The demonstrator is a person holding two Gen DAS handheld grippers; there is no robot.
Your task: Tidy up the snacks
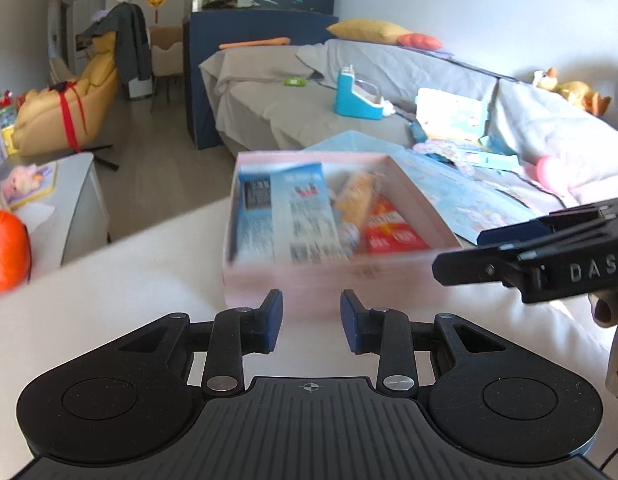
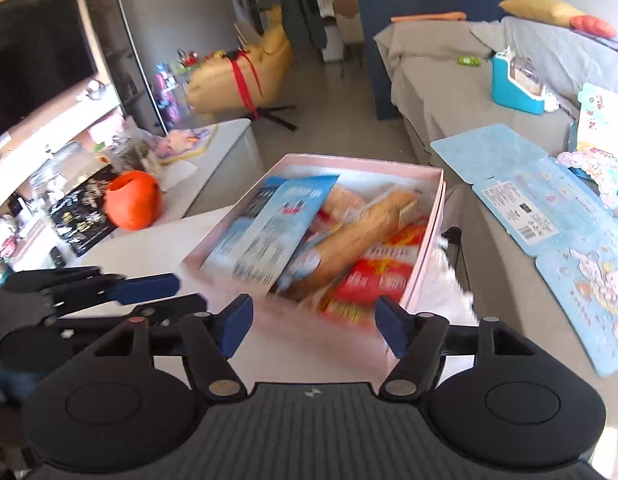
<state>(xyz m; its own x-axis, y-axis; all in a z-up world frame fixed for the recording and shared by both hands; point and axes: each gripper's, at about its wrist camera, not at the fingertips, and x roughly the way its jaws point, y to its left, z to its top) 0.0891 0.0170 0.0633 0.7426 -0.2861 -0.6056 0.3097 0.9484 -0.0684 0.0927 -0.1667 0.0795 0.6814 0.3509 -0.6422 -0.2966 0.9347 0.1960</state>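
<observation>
**Snacks lie in the pink box, both grippers empty**

Blue-padded left gripper (image 1: 311, 320) hangs just short of the near wall of the pink box (image 1: 409, 188), its fingers spread with nothing between them. On the other side, the right gripper (image 2: 313, 330) is also parted and empty, above the box's near corner. Inside lie a blue-and-white packet (image 2: 269, 232), a long tan bread-like pack (image 2: 357, 236) and a red packet (image 2: 373, 280), overlapping loosely. The box sits on a white surface (image 1: 129, 280).

This fits either a finished fill or packets about to be tidied. For any further grasp, I would pinch a packet by a free edge, as the heap looks easy to disturb. Motion blur hides finer detail.
</observation>
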